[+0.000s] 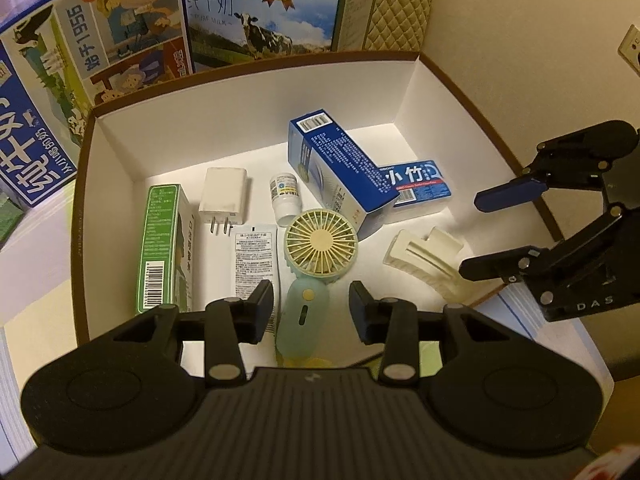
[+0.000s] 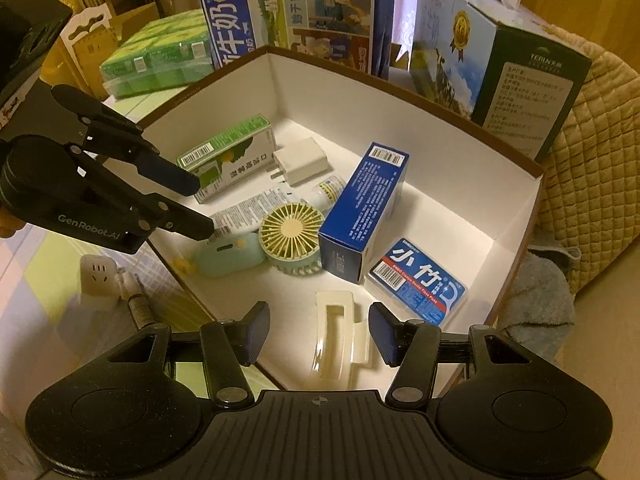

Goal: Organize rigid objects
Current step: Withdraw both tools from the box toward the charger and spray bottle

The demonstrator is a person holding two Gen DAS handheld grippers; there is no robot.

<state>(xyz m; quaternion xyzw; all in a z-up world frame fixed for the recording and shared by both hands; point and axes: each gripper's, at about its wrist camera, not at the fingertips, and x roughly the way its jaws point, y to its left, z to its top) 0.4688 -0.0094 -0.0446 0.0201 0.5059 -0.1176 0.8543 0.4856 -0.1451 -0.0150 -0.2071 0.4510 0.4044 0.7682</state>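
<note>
Above the white box point(image 1: 256, 92), both grippers' jaws stand open, holding nothing.

You have a cardboard box point(image 1: 404, 92) with matt white inner walls. Inside, the hand fan point(image 1: 316, 256) looks like smooth matt plastic, the cream hair clip point(image 2: 338, 336) like glossy plastic, the blue carton point(image 2: 360, 208) like printed card with a slight sheen. Your gripper fingers point(image 1: 260, 304) are matt black with ribbed blue pads.
</note>
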